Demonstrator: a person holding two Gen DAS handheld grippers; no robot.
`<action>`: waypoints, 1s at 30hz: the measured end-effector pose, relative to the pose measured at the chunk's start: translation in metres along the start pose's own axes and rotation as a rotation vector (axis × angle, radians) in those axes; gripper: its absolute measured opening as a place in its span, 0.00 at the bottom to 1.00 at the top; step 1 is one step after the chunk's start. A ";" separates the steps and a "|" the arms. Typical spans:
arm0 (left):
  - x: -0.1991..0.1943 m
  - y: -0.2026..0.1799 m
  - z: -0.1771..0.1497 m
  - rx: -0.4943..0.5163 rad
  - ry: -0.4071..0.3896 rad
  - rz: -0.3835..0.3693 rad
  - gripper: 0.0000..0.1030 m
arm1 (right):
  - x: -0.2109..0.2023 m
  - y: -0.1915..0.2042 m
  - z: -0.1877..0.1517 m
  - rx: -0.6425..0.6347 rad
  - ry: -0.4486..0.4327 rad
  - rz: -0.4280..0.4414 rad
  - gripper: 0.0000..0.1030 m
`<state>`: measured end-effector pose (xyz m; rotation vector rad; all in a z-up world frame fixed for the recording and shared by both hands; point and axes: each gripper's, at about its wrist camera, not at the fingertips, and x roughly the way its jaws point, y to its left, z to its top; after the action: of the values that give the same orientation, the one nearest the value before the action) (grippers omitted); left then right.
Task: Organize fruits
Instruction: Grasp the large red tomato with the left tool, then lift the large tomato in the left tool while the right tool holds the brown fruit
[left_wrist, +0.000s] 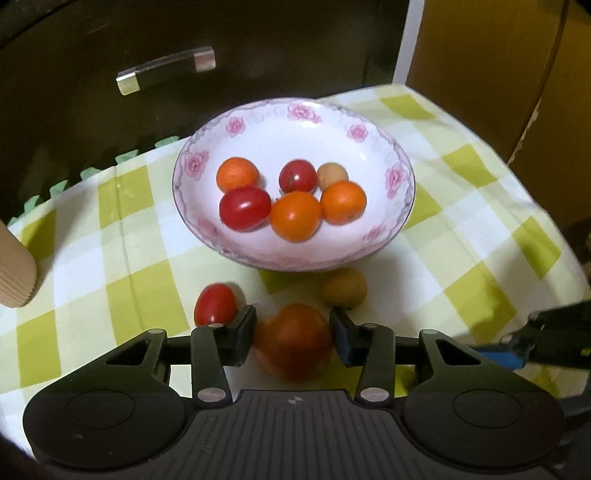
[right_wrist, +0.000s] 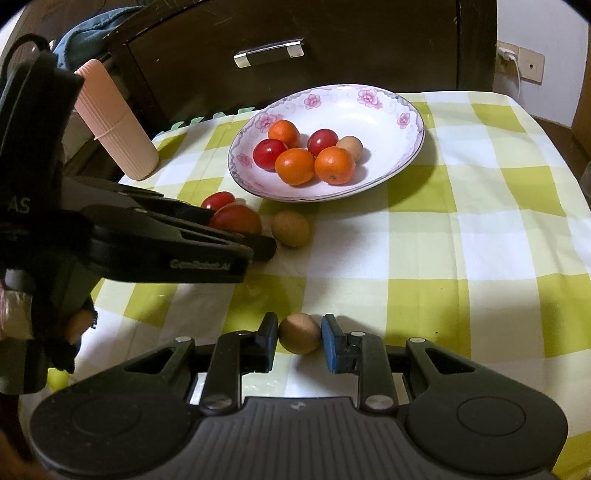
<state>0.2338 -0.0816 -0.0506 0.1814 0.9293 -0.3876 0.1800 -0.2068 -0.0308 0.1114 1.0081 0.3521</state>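
A white floral bowl (left_wrist: 295, 114) (right_wrist: 391, 110) holds several fruits: oranges, red tomatoes and a tan longan. My left gripper (left_wrist: 293, 334) is open around a large red tomato (left_wrist: 293, 339) (right_wrist: 236, 218) on the cloth, with small gaps at both pads. A small red tomato (left_wrist: 215, 304) (right_wrist: 218, 200) and a tan longan (left_wrist: 344, 288) (right_wrist: 291, 228) lie beside it. My right gripper (right_wrist: 299, 341) is open around another tan longan (right_wrist: 299, 333) on the cloth, pads close but apart. The right gripper shows in the left wrist view (left_wrist: 532, 345).
A green-and-white checked cloth (right_wrist: 461, 240) covers the table. A ribbed pink cup (right_wrist: 118, 129) (left_wrist: 14, 269) stands at the left. A dark drawer front with a metal handle (right_wrist: 269, 51) stands behind the table. A wall socket (right_wrist: 519, 61) is at the right.
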 end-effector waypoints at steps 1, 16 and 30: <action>0.000 0.001 0.001 -0.004 0.000 -0.002 0.50 | 0.000 0.000 0.000 0.000 0.000 0.000 0.25; -0.017 -0.004 -0.027 0.017 0.045 0.037 0.50 | -0.006 0.007 -0.007 -0.029 0.011 -0.040 0.25; -0.041 0.002 -0.046 -0.044 0.027 0.065 0.56 | -0.014 0.014 -0.021 -0.059 0.026 -0.100 0.25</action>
<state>0.1789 -0.0550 -0.0448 0.1769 0.9553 -0.3051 0.1523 -0.1997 -0.0274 0.0033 1.0239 0.2925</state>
